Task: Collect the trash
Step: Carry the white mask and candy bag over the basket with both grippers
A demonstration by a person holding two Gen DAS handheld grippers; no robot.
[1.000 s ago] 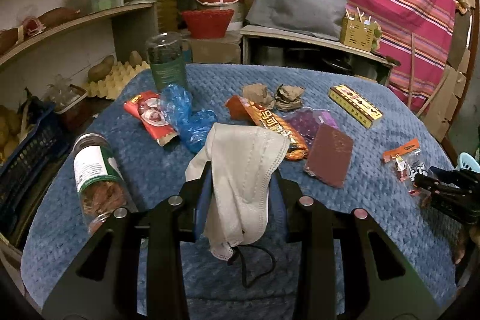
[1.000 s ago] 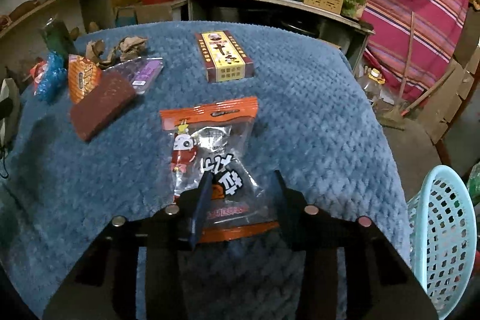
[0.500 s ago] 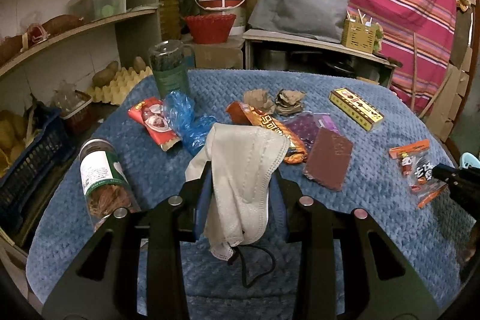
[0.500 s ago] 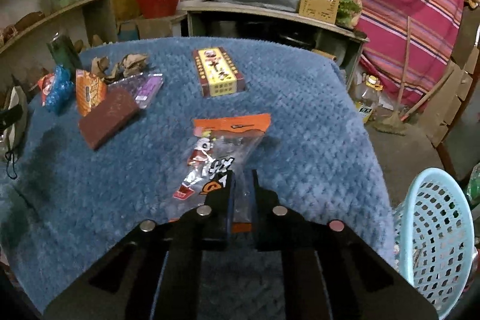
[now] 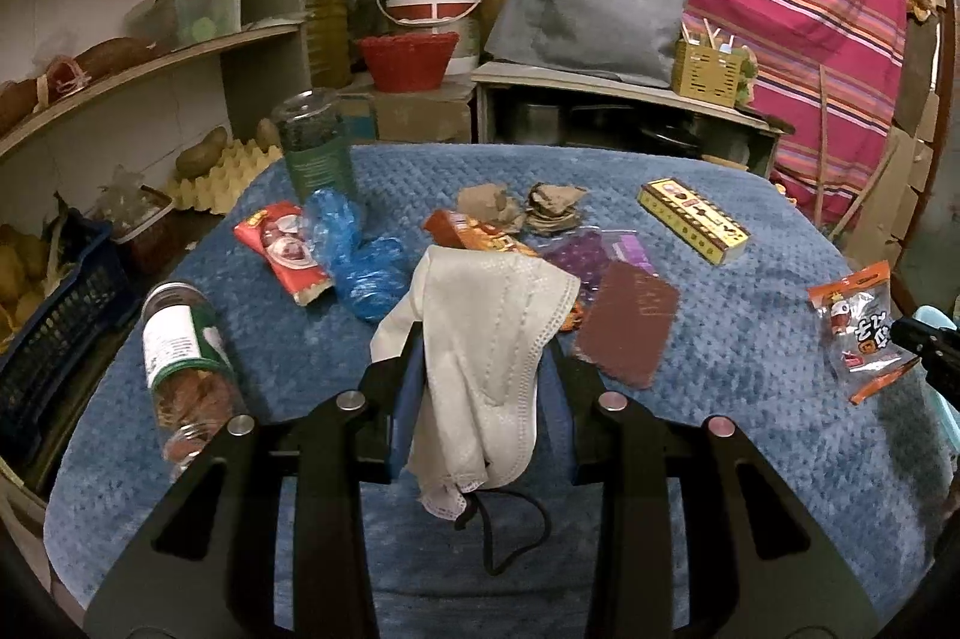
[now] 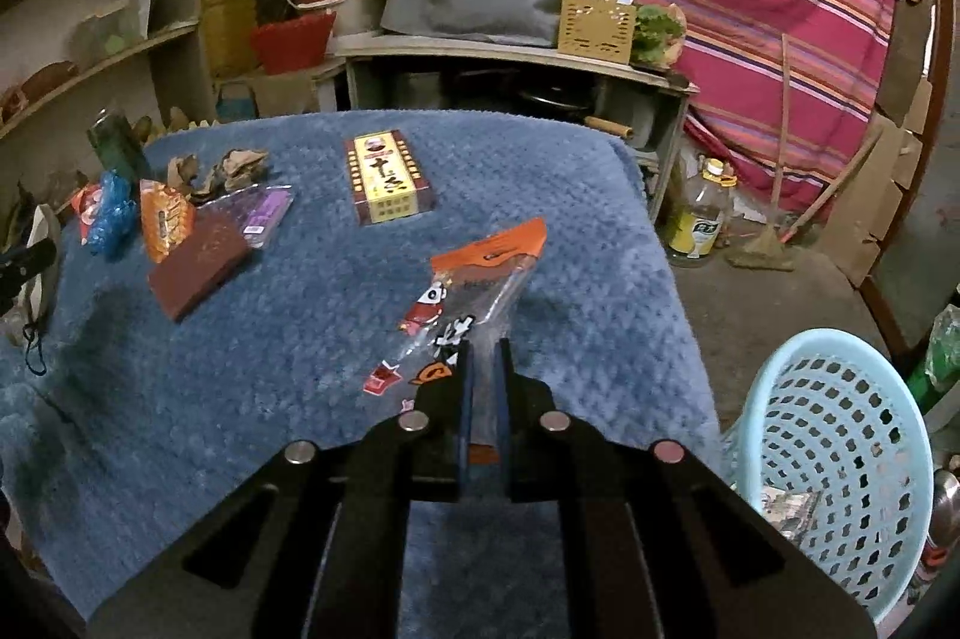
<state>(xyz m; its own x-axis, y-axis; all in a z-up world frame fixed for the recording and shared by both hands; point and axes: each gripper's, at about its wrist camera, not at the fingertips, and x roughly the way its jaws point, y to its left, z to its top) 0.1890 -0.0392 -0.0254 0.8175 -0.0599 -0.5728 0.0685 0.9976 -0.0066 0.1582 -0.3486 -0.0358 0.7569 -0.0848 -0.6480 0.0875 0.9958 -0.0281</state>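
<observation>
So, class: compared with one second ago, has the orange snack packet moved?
Yes. The orange snack packet, pinched by the right tongs, has lifted off the blue blanket and shifted right, away from the yellow box.

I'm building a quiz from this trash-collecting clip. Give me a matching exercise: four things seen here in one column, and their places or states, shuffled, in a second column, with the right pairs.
Things:
1. face mask
2. snack bag
3. laundry basket
4. yellow box

Places or states:
A. lying flat on the blue blanket, untouched
B. beside the table, on the right
C. pinched in the right gripper
D. draped between the fingers of the left gripper

Pairs: 1-D, 2-C, 3-B, 4-A
</observation>
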